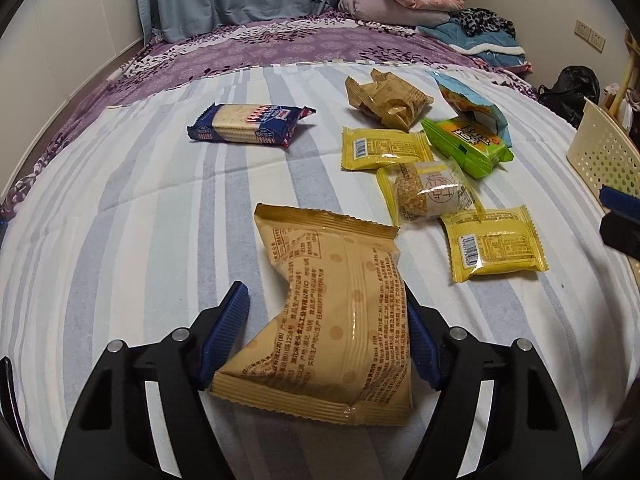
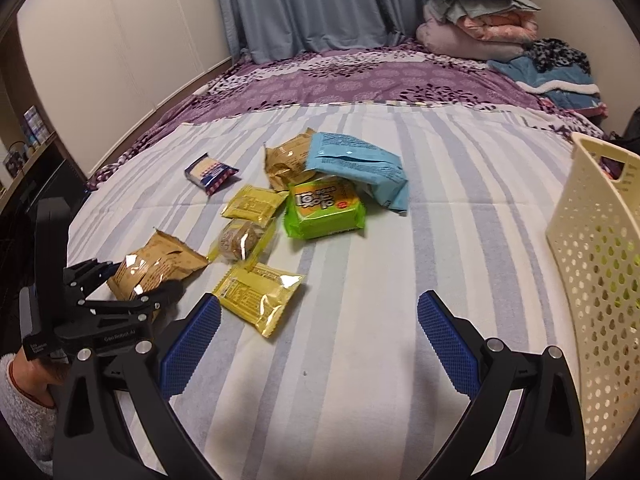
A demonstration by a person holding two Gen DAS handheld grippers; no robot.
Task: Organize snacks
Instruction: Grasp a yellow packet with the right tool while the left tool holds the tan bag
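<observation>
Left gripper [image 1: 324,332] clamped on the tan packet [image 1: 332,320], its long axis toward twelve o'clock. Right gripper [image 2: 320,336] apart, empty. Basket [image 2: 592,280] at two o'clock of right gripper, nearer it.

Open striped bedspread [image 2: 360,360] ahead of the right gripper [image 2: 320,344], nothing between its spread fingers. Blocked on the right by the cream basket [image 2: 592,280]. Crowded to the left: yellow packet [image 2: 256,300], green pack [image 2: 324,212], blue bag [image 2: 356,164] bunched together.
</observation>
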